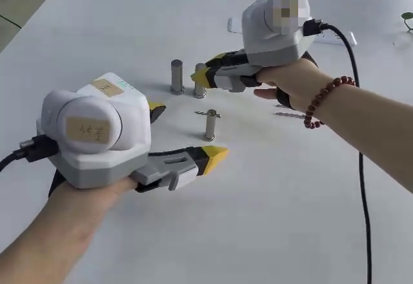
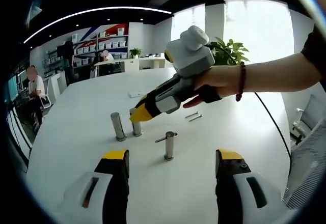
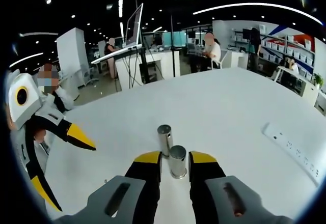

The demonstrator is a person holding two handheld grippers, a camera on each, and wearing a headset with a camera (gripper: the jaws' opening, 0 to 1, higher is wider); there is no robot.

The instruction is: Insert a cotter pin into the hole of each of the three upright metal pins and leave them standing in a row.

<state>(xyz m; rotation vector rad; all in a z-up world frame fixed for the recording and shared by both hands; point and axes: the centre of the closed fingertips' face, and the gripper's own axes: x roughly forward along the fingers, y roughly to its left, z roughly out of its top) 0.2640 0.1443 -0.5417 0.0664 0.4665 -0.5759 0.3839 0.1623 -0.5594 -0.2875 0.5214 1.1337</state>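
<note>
The right hand-held gripper (image 3: pixel 174 159) straddles a bare metal pin (image 3: pixel 178 166) on the surface (image 3: pixel 229 107); I cannot tell whether it squeezes. The left hand-held gripper (image 1: pixel 188 129) gapes open near a second metal pin (image 1: pixel 210 129) carrying a cotter pin (image 1: pixel 207 113)

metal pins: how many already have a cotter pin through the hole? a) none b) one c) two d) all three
b: only the nearest metal pin has a cotter pin through its top, while the middle pin and the far pin are bare.
</note>
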